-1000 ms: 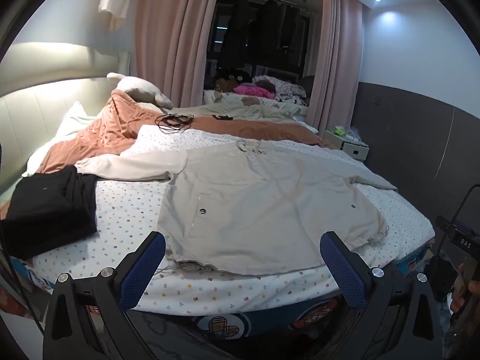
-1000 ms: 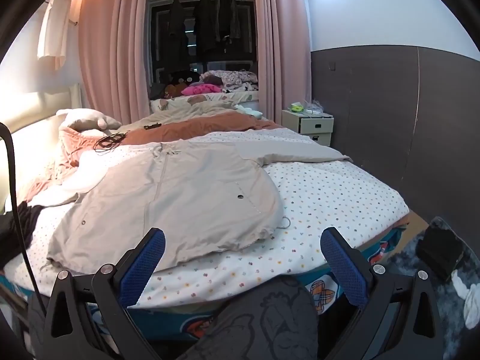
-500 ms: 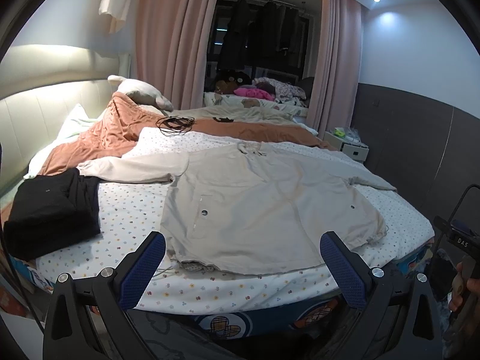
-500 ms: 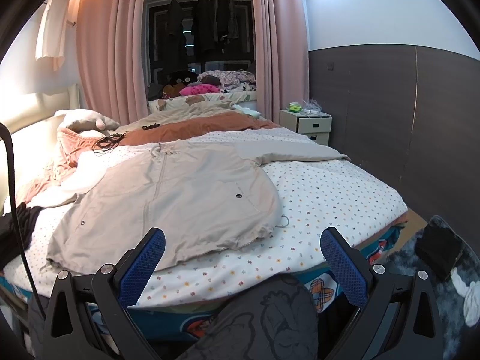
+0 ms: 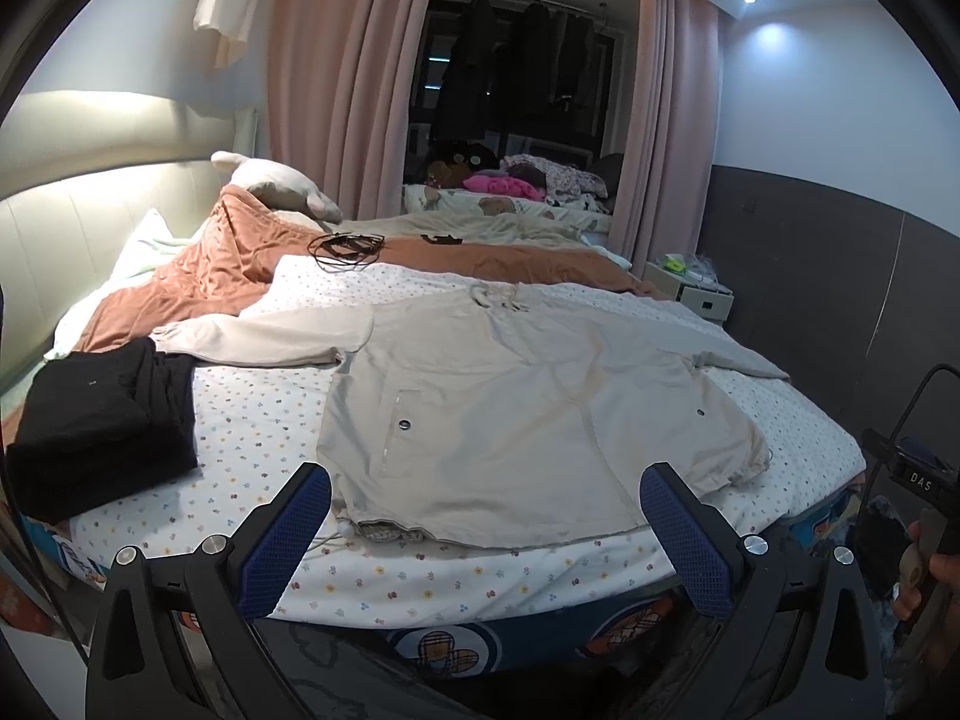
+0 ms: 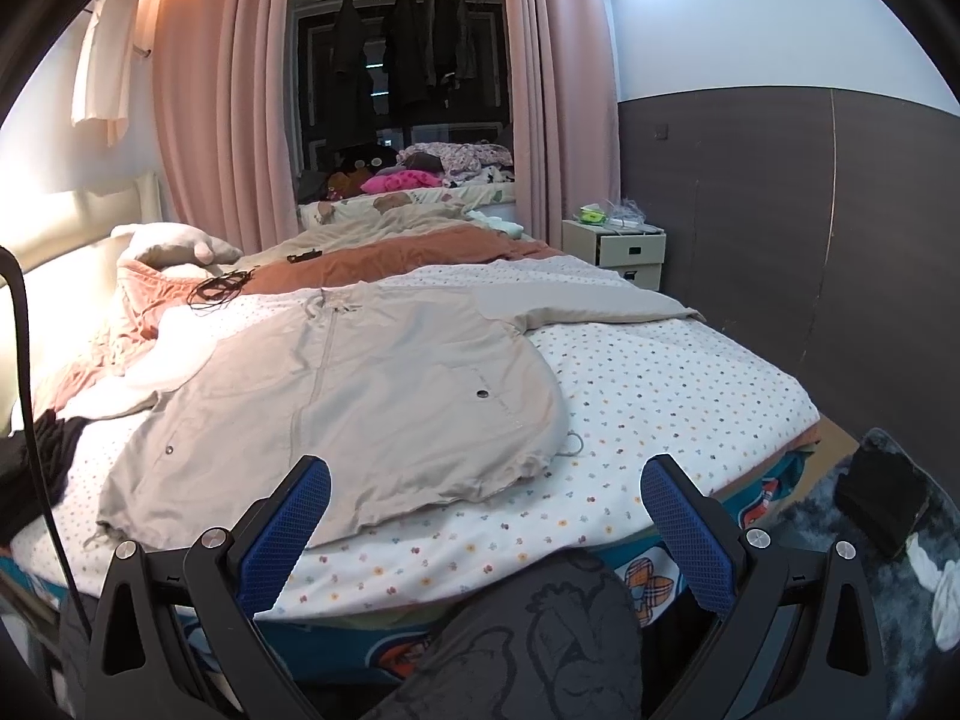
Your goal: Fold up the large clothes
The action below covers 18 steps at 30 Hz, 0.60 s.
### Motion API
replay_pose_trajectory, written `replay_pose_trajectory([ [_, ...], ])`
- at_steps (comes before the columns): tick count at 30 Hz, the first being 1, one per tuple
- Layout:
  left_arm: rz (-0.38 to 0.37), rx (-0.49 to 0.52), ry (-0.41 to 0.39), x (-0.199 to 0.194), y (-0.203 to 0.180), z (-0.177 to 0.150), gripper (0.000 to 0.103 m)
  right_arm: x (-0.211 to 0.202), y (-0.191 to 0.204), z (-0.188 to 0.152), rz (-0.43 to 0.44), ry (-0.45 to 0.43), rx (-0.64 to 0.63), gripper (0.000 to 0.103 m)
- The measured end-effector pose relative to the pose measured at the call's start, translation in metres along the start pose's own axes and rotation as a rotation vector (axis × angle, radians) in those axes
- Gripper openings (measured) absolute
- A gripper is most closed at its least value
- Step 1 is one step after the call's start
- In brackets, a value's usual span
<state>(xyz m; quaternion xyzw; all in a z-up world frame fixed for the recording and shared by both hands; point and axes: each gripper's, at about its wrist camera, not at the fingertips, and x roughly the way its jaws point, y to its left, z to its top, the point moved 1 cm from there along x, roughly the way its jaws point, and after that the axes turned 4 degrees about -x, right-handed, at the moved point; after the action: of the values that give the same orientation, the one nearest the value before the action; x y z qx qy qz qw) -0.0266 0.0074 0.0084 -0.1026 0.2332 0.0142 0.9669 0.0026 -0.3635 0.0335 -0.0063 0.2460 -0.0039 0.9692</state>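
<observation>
Across the bed [image 5: 240,450], on its dotted sheet, a beige jacket [image 5: 510,408] lies spread flat with the front up, sleeves out toward nine and three o'clock and the hem at the near edge. Both views have barely changed over the last second: the left camera has drifted a touch so the jacket sits slightly lower and closer, and the right view is almost the same. A folded black garment [image 5: 96,432] rests at nine o'clock of the jacket, just beside its left sleeve. An orange blanket [image 5: 240,264] and a tangle of black cord [image 5: 345,249] lie beyond at twelve o'clock. The left gripper [image 5: 485,531] hangs short of the hem, jaws wide and holding nothing. The right gripper [image 6: 485,531] likewise stands wide and empty, above the person's patterned knee [image 6: 540,630].
</observation>
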Motion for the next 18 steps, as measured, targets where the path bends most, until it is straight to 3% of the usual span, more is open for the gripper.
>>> replay_pose_trajectory([
  [18,-0.007,-0.003,0.004,0.0004,-0.0035,-0.0035,0.103,0.0006,0.0019,-0.0014,0.002,0.001,0.003,0.103],
])
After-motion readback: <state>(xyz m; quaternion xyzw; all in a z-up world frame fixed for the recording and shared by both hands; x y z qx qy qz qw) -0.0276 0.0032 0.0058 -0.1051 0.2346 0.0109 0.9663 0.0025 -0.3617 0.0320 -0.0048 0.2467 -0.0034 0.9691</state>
